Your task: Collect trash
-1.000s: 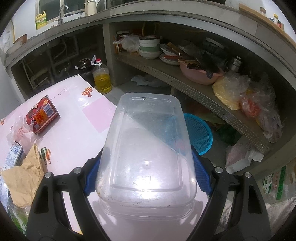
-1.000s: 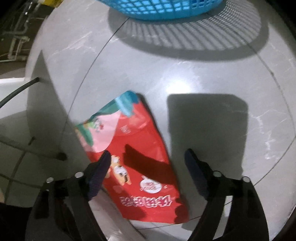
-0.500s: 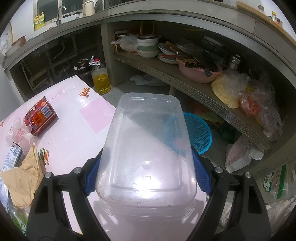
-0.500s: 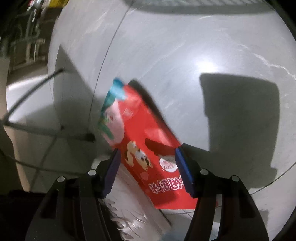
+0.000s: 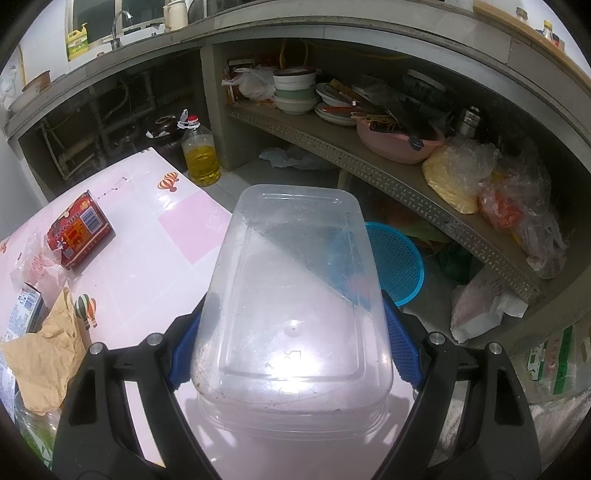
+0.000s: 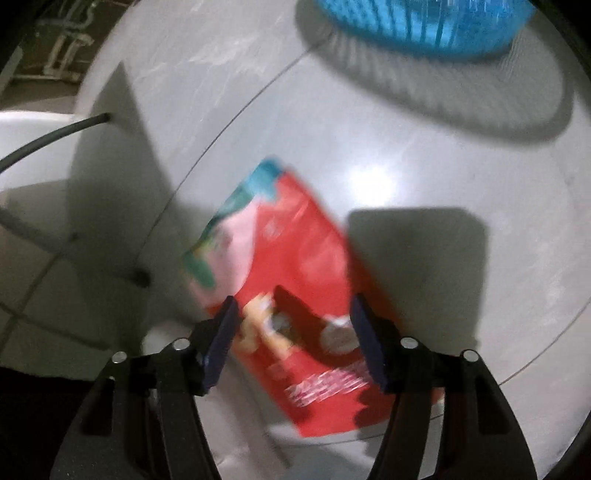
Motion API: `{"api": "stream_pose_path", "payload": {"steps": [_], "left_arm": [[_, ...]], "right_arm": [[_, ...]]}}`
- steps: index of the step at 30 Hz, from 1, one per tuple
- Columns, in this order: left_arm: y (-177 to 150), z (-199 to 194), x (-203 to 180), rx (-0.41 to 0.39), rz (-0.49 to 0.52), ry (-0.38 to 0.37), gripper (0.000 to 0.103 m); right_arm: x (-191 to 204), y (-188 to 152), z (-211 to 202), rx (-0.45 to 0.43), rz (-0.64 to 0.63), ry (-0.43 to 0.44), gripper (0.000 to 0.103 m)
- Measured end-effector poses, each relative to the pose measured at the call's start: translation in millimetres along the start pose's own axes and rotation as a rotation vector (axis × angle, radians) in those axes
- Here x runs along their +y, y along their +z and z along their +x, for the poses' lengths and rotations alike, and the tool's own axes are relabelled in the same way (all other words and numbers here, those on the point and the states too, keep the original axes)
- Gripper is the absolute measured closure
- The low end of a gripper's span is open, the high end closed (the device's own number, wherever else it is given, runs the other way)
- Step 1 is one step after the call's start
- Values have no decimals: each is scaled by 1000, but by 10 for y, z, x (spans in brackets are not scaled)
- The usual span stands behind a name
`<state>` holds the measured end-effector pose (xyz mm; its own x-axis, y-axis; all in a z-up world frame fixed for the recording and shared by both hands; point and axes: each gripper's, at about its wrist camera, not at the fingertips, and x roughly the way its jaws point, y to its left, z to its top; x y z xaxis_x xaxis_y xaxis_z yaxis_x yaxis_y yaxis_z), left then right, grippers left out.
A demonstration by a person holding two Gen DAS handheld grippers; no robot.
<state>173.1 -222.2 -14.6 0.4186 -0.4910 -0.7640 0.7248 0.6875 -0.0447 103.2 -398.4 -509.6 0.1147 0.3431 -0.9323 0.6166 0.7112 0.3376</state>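
This is a home kitchen; a concrete counter (image 5: pixel 332 26) runs along the wall with a sink tap (image 5: pixel 120 22) and a yellow bottle of dish soap (image 5: pixel 77 44) on top. The shelf (image 5: pixel 369 162) beneath holds stacked bowls (image 5: pixel 295 92), plates (image 5: pixel 332 110) and a pink basin (image 5: pixel 399 142); a jug of cooking oil (image 5: pixel 201 155) stands on the tiled floor (image 6: pixel 406 147), near a blue basket (image 5: pixel 399 266).

one clear container (image 5: pixel 291 295), one blue basket (image 5: pixel 397 264), one red wrapper (image 6: pixel 295 295)

Clear glossy plastic container (image 5: pixel 291 295) — crumpled matt brown paper (image 5: pixel 44 354) beside it.
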Motion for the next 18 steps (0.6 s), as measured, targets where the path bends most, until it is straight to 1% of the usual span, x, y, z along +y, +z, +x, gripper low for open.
{"api": "stream_pose_path", "payload": {"steps": [1,2,4,6,7,8,11,13,15,18], "left_arm": [[-5,9,-4,2,1,0,23],[-8,14,-7,10,10,0,23],[-12,24,-11,13,13,0,23],[-11,30,-15,16,16,3,23],[-6,35,-23,17,17,3,23],[2,39,-27,18,19,4,23],[3,46,-40,20,21,6,23],[8,50,-44,21,22,6,23],[9,49,-45,20,21,5,23],[10,50,-47,21,21,5,23]], "right_arm": [[42,20,21,-9,-16,-35,29],[67,35,28,-14,-40,-71,26],[184,59,129,-4,-86,-141,24],[271,46,267,27,-106,-154,23],[308,25,347,54,-106,-142,19],[363,4,380,57,-113,-134,15],[545,-97,436,83,-160,-87,13],[638,-199,455,98,-198,-76,12],[680,-258,458,101,-202,-62,12],[621,-298,437,128,-137,52,12]]}}
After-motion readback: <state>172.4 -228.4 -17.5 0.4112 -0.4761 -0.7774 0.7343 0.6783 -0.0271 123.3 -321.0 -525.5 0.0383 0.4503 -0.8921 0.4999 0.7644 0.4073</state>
